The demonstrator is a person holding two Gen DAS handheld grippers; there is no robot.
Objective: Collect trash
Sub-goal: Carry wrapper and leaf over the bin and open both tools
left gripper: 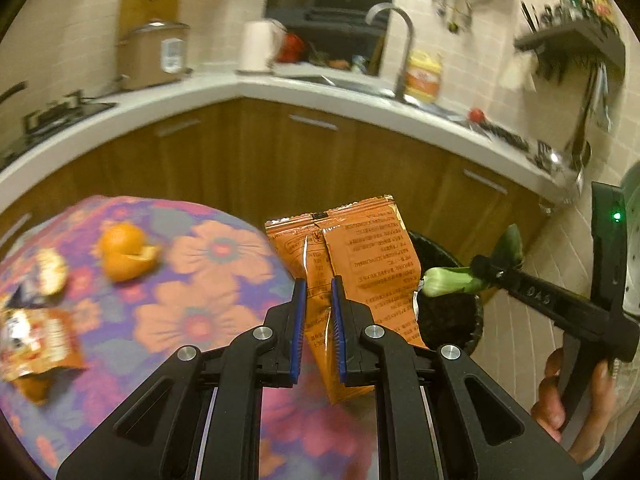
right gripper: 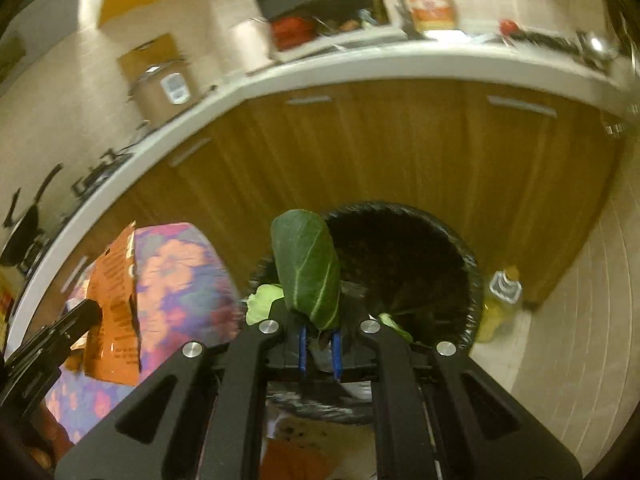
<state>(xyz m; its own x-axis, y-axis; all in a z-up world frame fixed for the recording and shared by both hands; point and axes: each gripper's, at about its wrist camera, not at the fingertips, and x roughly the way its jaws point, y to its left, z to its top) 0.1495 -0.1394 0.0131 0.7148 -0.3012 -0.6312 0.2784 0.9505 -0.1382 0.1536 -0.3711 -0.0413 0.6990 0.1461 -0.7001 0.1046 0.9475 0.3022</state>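
Note:
My left gripper (left gripper: 319,284) is shut on an orange snack wrapper (left gripper: 360,256) and holds it upright past the table's right edge, beside the trash bin (left gripper: 448,320). The wrapper also shows in the right wrist view (right gripper: 114,316). My right gripper (right gripper: 319,334) is shut on a green vegetable leaf (right gripper: 308,268) and holds it over the near rim of the black-lined bin (right gripper: 400,264). From the left wrist view the right gripper (left gripper: 480,270) holds the leaf (left gripper: 444,282) above the bin. An orange peel (left gripper: 124,254) and torn wrappers (left gripper: 36,336) lie on the flowered tablecloth (left gripper: 192,288).
Wooden cabinets (left gripper: 280,152) under a white counter (left gripper: 224,88) stand behind the bin. A yellow oil bottle (right gripper: 500,304) stands on the tiled floor right of the bin. A rice cooker (left gripper: 154,54), a sink tap (left gripper: 400,44) and a hanging ladle (left gripper: 572,160) are on or near the counter.

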